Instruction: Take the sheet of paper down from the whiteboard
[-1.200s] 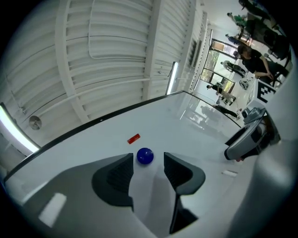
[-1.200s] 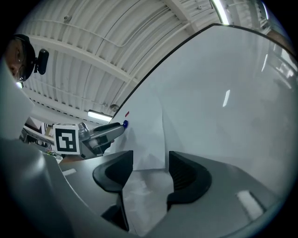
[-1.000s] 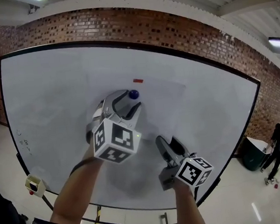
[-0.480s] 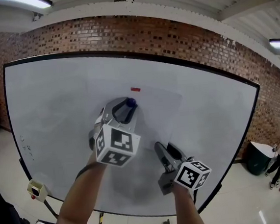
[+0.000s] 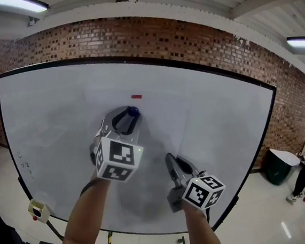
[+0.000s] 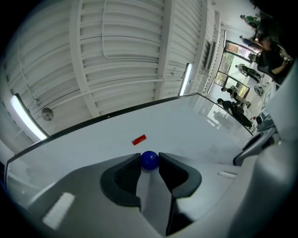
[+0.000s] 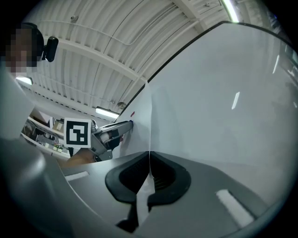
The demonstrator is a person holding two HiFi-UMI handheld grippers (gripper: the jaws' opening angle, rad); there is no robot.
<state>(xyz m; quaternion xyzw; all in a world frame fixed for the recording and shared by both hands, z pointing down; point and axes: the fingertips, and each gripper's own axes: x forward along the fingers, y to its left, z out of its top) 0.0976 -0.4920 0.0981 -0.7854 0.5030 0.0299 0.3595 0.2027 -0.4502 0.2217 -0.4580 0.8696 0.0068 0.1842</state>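
While shut, right fingers (image 7: 173,179) on paper (image 7: 142,135).

1. Sheet of paper (image 5: 161,131): white, lying against the whiteboard (image 5: 44,113); its lower edge is pinched in the right gripper's (image 5: 170,159) closed jaws.
2. Blue round magnet (image 5: 134,112): at the sheet's upper left, between the left gripper's (image 5: 130,115) closing jaws, touching both.

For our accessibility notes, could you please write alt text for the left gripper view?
The left gripper is closing its jaws on a round blue magnet that sits between them on the whiteboard. A small red strip sits on the board just above it, and a ribbed white ceiling shows beyond.
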